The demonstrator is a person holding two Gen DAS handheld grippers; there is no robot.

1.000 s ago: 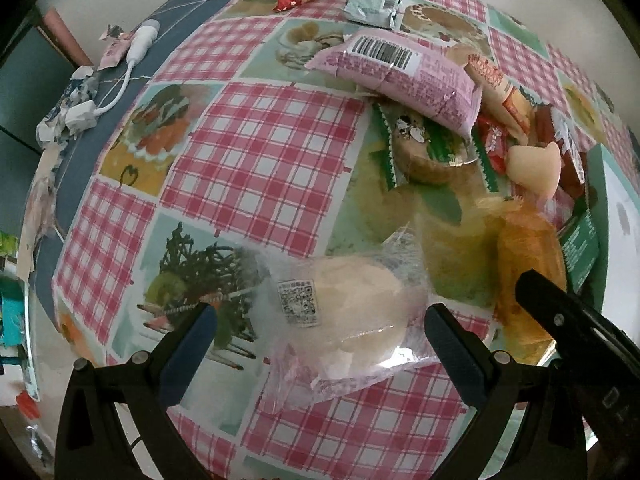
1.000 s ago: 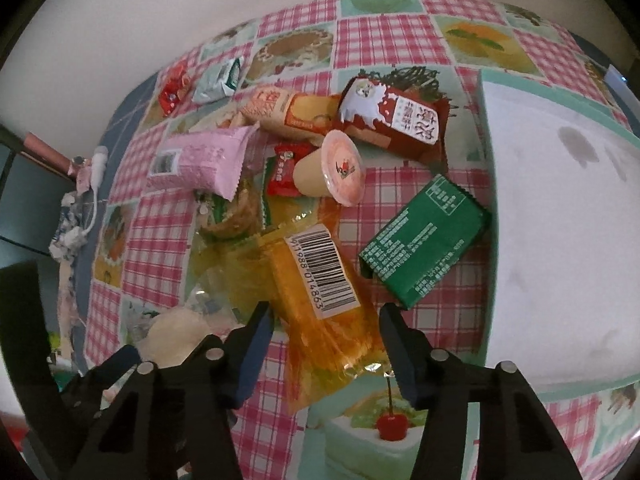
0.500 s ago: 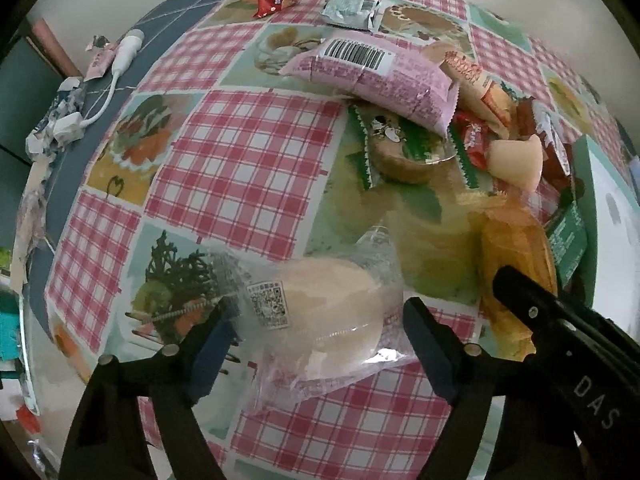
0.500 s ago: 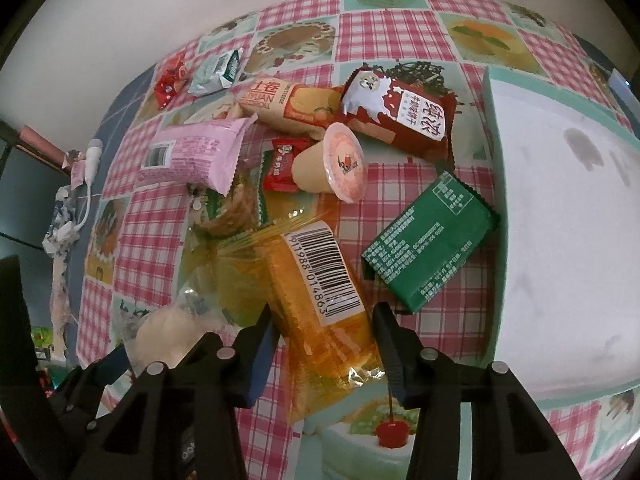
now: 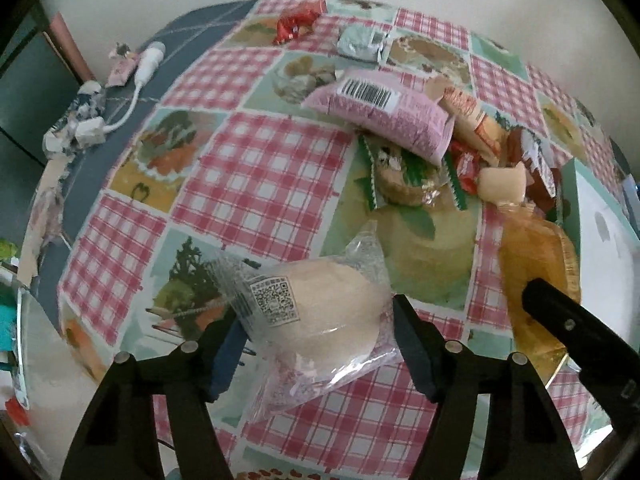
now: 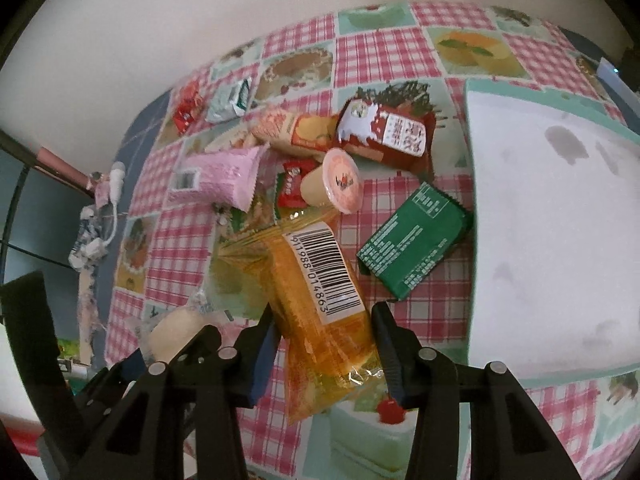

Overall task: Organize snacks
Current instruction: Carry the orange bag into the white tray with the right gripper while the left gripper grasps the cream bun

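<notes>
A pale round bun in a clear wrapper [image 5: 328, 304] sits between the fingers of my left gripper [image 5: 316, 314]. Its jaws are closing and both pads press the wrapper, with the bun tilted just off the checked cloth. My right gripper [image 6: 323, 312] is shut on the lower part of a long orange packet with a barcode [image 6: 320, 280], whose far end rests among the pile. The orange packet [image 5: 536, 256] also shows at the right of the left wrist view, and the bun [image 6: 176, 328] at the lower left of the right wrist view.
Behind lie a pink packet [image 6: 216, 180], a jelly cup [image 6: 336, 184], a green packet [image 6: 412, 240], a red-brown bag [image 6: 384, 132] and a biscuit pack [image 6: 292, 128]. A white tray with a teal rim [image 6: 552, 240] fills the right. A white cable [image 5: 136, 80] lies at the far left edge.
The left jaws have narrowed onto the bun and the right jaws onto the orange packet. Both grippers have risen slightly, and the bun has tipped up off the cloth.
</notes>
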